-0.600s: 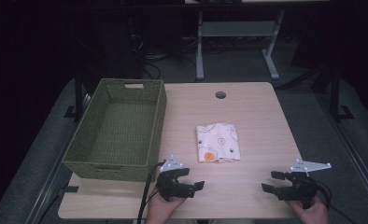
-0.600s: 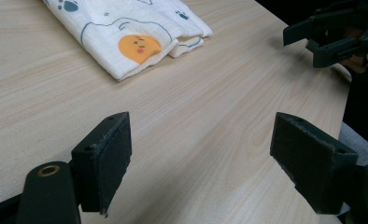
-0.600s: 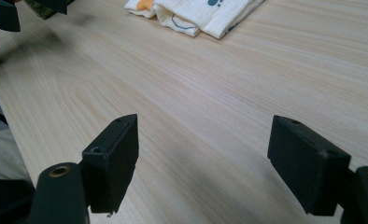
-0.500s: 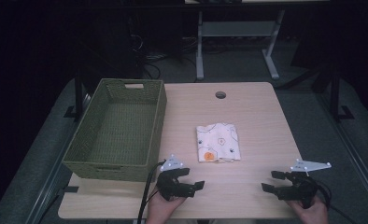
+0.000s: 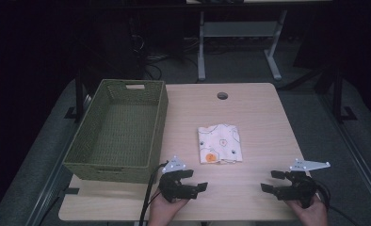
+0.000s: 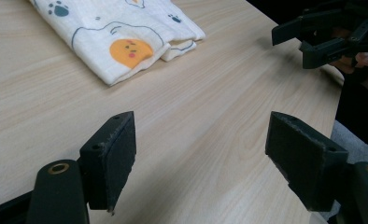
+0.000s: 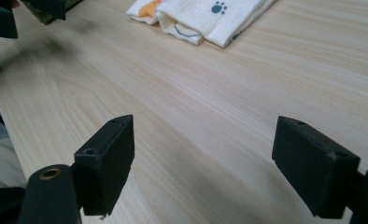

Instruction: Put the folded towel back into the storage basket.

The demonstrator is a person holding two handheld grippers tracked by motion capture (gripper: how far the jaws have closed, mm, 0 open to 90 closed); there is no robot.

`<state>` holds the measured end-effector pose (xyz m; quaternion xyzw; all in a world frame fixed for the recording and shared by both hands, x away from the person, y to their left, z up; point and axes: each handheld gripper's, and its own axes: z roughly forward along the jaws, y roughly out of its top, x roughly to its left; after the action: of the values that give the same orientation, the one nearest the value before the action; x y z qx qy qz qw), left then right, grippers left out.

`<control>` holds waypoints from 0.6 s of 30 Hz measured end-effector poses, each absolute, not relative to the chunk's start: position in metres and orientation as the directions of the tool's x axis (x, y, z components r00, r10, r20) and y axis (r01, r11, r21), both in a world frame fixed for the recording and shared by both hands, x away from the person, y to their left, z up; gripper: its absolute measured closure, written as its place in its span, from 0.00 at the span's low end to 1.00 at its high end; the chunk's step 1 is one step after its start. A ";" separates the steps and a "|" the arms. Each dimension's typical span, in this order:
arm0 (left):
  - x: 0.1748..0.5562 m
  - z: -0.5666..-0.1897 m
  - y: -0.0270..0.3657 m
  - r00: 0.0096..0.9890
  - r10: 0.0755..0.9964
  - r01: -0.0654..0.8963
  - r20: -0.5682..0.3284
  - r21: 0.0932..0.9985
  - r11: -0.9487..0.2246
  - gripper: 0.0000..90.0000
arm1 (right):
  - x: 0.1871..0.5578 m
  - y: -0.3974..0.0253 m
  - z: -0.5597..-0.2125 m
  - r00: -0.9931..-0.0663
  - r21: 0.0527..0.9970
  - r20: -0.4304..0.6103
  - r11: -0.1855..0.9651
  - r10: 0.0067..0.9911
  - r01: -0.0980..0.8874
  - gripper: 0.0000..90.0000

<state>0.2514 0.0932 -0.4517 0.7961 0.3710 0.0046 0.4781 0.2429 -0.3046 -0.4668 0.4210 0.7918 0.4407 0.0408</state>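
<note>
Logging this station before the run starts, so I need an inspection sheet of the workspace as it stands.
Surface: light wood table, grommet hole near far edge.
Job's things: folded printed cloth lying flat mid-table; green woven basket at left, nothing seen inside.
Clutter: nothing seen.
Grippers: left claw and right claw both open, at the near edge, apart from the cloth.
Cables: black cable trails from left claw.
Surroundings: dark room, grey table legs behind.
</note>
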 end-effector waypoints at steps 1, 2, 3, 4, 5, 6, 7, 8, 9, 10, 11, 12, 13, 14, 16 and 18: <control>0.253 -0.451 0.092 0.727 0.595 0.585 -0.343 0.763 -0.275 0.28 | 0.245 -0.304 -0.466 -0.642 0.732 0.312 0.253 0.700 0.632 0.23; 0.255 -0.449 0.090 0.726 0.599 0.587 -0.339 0.758 -0.283 0.27 | 0.247 -0.304 -0.465 -0.643 0.734 0.315 0.251 0.698 0.631 0.23; 0.258 -0.448 0.089 0.723 0.601 0.592 -0.340 0.754 -0.285 0.27 | 0.248 -0.303 -0.464 -0.641 0.733 0.321 0.245 0.697 0.634 0.23; 0.260 -0.447 0.089 0.722 0.601 0.593 -0.343 0.754 -0.282 0.27 | 0.250 -0.303 -0.463 -0.642 0.735 0.324 0.242 0.695 0.634 0.23; 0.263 -0.445 0.088 0.720 0.602 0.596 -0.345 0.752 -0.282 0.27 | 0.252 -0.302 -0.462 -0.643 0.733 0.326 0.243 0.693 0.635 0.23; 0.265 -0.444 0.088 0.718 0.604 0.599 -0.346 0.749 -0.283 0.27 | 0.254 -0.302 -0.461 -0.645 0.733 0.324 0.247 0.692 0.634 0.23; 0.268 -0.443 0.087 0.715 0.607 0.602 -0.348 0.748 -0.281 0.27 | 0.256 -0.301 -0.460 -0.644 0.734 0.328 0.243 0.691 0.634 0.23; 0.270 -0.443 0.086 0.711 0.609 0.605 -0.351 0.746 -0.277 0.27 | 0.259 -0.300 -0.459 -0.646 0.734 0.333 0.242 0.686 0.635 0.23; 0.273 -0.442 0.085 0.707 0.610 0.611 -0.358 0.744 -0.272 0.27 | 0.262 -0.299 -0.458 -0.650 0.734 0.335 0.244 0.682 0.634 0.23; 0.276 -0.442 0.084 0.706 0.610 0.614 -0.360 0.740 -0.274 0.27 | 0.264 -0.298 -0.456 -0.651 0.731 0.334 0.249 0.682 0.635 0.23; 0.278 -0.442 0.083 0.702 0.613 0.618 -0.363 0.738 -0.270 0.27 | 0.267 -0.297 -0.454 -0.652 0.731 0.331 0.252 0.682 0.635 0.23; 0.279 -0.441 0.081 0.698 0.616 0.620 -0.364 0.738 -0.266 0.27 | 0.270 -0.296 -0.453 -0.655 0.732 0.330 0.253 0.680 0.632 0.23; 0.279 -0.441 0.081 0.698 0.616 0.620 -0.364 0.738 -0.266 0.27 | 0.270 -0.296 -0.453 -0.655 0.732 0.330 0.253 0.680 0.632 0.23; 0.282 -0.441 0.079 0.696 0.623 0.619 -0.357 0.738 -0.269 0.27 | 0.274 -0.295 -0.452 -0.656 0.732 0.330 0.255 0.678 0.632 0.23; 0.284 -0.440 0.077 0.693 0.633 0.617 -0.345 0.738 -0.273 0.27 | 0.283 -0.293 -0.450 -0.656 0.720 0.342 0.261 0.673 0.643 0.22; 0.288 -0.441 0.074 0.683 0.643 0.625 -0.348 0.733 -0.268 0.27 | 0.292 -0.291 -0.449 -0.659 0.710 0.357 0.266 0.662 0.652 0.22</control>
<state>0.2880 0.0742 -0.4406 0.7962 0.3981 0.0094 0.4555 0.2922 -0.2909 -0.4494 0.4130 0.7955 0.4435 0.0057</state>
